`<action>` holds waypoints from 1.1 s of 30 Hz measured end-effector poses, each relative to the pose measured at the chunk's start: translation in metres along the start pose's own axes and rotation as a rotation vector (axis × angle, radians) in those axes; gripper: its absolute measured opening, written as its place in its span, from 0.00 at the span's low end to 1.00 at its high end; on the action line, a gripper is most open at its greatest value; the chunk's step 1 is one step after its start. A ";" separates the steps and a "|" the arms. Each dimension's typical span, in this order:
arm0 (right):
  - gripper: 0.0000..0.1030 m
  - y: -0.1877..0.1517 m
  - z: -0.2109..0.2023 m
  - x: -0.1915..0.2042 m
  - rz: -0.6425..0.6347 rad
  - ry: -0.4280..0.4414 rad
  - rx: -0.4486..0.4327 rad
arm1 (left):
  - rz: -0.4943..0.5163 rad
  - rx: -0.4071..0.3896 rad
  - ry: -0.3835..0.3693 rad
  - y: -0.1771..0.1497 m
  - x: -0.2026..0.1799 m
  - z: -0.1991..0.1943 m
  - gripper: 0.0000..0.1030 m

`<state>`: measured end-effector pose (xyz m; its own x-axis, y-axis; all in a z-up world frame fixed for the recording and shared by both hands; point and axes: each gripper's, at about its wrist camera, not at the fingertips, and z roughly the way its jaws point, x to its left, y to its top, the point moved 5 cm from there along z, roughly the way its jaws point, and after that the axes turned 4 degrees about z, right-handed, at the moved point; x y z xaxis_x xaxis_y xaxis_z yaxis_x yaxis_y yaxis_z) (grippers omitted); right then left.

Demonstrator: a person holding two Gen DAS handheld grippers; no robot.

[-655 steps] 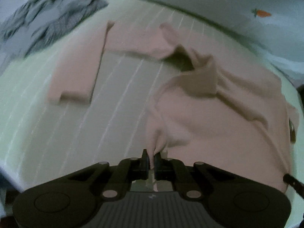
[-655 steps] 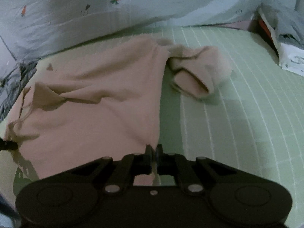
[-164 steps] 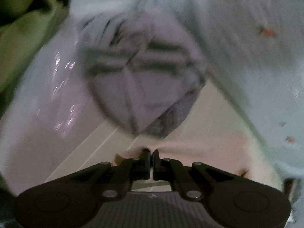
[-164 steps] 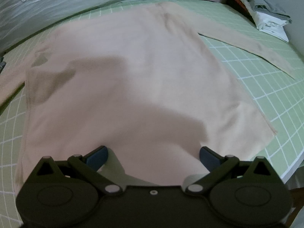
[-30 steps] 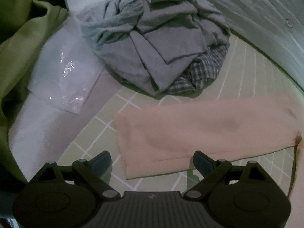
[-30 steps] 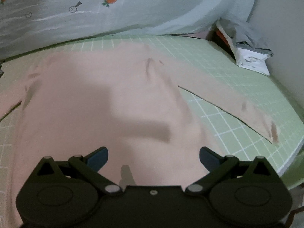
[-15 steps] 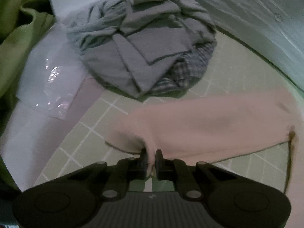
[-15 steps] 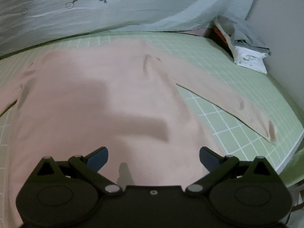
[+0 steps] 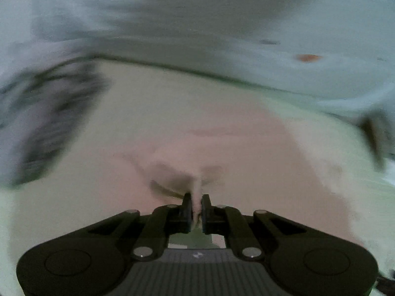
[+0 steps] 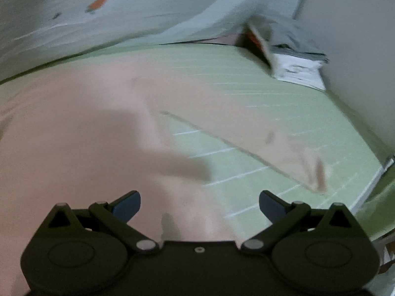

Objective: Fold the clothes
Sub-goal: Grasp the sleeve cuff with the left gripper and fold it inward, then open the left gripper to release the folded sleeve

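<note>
A pink long-sleeved top point(image 10: 81, 133) lies flat on the green grid mat point(image 10: 284, 103). My left gripper point(image 9: 196, 206) is shut on the cuff of the left sleeve point(image 9: 195, 185) and holds it over the body of the top point(image 9: 246, 153); this view is blurred by motion. My right gripper point(image 10: 199, 203) is open and empty above the lower right part of the top. The right sleeve point(image 10: 246, 133) lies stretched out to the right on the mat.
A pile of grey clothes point(image 9: 42, 123) lies at the left. A pale blue carrot-print cloth point(image 10: 123, 9) runs along the back. Folded grey and white things point(image 10: 293, 59) sit at the back right by the wall. The mat's edge point(image 10: 367, 190) is at the right.
My left gripper has carried the pinched sleeve cuff away from the grey pile and over the top's body. My right gripper has shifted to the right, still open.
</note>
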<state>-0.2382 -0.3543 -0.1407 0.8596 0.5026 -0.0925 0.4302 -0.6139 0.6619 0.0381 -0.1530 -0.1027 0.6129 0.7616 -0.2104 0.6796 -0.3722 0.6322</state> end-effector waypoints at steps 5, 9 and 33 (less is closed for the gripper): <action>1.00 0.018 0.012 -0.054 0.051 -0.050 -0.015 | 0.194 -0.049 -0.197 0.000 -0.123 -0.005 0.33; 1.00 0.026 0.025 -0.064 0.053 -0.030 -0.008 | 0.244 -0.028 -0.065 -0.016 -0.133 -0.003 0.72; 0.25 0.007 0.039 0.135 -0.073 0.345 0.049 | -0.147 0.100 0.406 -0.062 0.123 -0.053 0.84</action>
<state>-0.1078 -0.3146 -0.1777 0.6863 0.7166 0.1239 0.5066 -0.5933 0.6256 0.0499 -0.0078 -0.1279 0.3128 0.9494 0.0297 0.7954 -0.2789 0.5381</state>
